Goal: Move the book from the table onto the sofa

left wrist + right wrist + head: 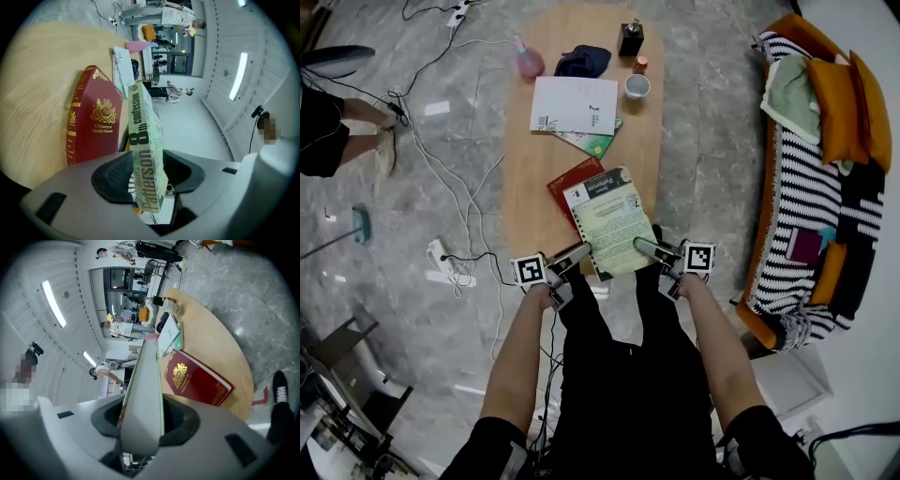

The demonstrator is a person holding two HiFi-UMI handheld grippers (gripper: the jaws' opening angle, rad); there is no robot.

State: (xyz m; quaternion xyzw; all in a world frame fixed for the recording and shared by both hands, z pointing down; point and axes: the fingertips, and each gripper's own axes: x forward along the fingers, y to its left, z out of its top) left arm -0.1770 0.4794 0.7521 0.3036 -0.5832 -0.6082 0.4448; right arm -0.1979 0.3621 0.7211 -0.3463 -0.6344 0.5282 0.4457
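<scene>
1. The pale green book (609,220) hangs in the air over the near end of the table (525,169), tilted, with its far edge above a red book (565,181).
2. The left gripper (578,251) clamps the book's near left corner, with the spine between its jaws. The right gripper (645,247) is clenched on the near right edge.
3. The red book lies flat close to the table's near rim.
4. A bare strip of floor (708,141) separates the table's right edge from the striped sofa (792,197). Cushions (839,108) crowd the sofa's far end.
</scene>
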